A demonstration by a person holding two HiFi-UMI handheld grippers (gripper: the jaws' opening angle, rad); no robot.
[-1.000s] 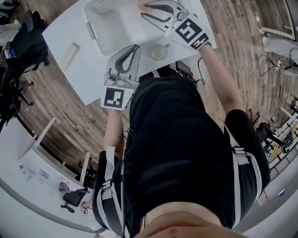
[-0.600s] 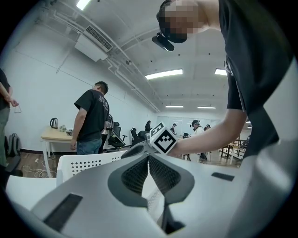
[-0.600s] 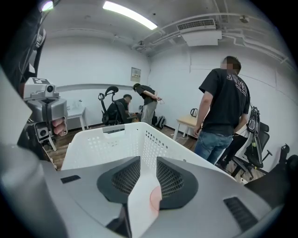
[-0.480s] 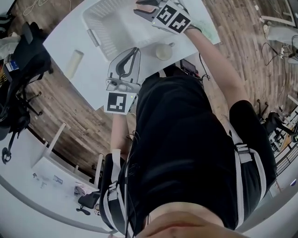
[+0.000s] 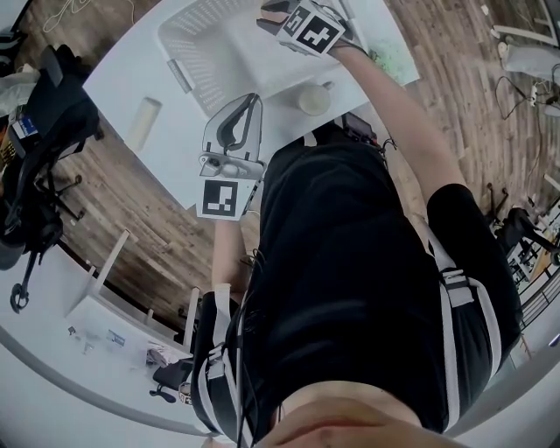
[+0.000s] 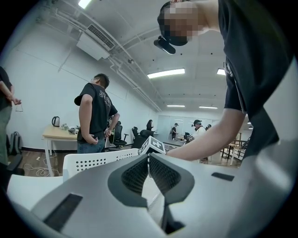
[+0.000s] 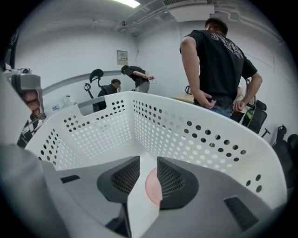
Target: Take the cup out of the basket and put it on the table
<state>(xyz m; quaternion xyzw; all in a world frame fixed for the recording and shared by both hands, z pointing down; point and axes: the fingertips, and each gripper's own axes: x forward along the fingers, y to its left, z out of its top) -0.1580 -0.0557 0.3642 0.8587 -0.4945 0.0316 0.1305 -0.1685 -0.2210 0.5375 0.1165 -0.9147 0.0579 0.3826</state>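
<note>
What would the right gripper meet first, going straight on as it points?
Probably the pale pink round object on the white perforated plastic basket's floor, beyond the right gripper's jaws, which have just been opening.

The left hand-held gripper (image 6: 148, 157) (jaws together, nothing between them) points toward the white basket (image 6: 93, 162).

Black T-shirt (image 5: 350, 262) — white-edged straps (image 5: 448, 306)

Right claw (image 5: 269, 16) angled down inside basket (image 5: 201, 35), jaws just opening, pink disc (image 7: 152, 186) showing between them; left claw (image 5: 254, 101) beside basket, closed.
</note>
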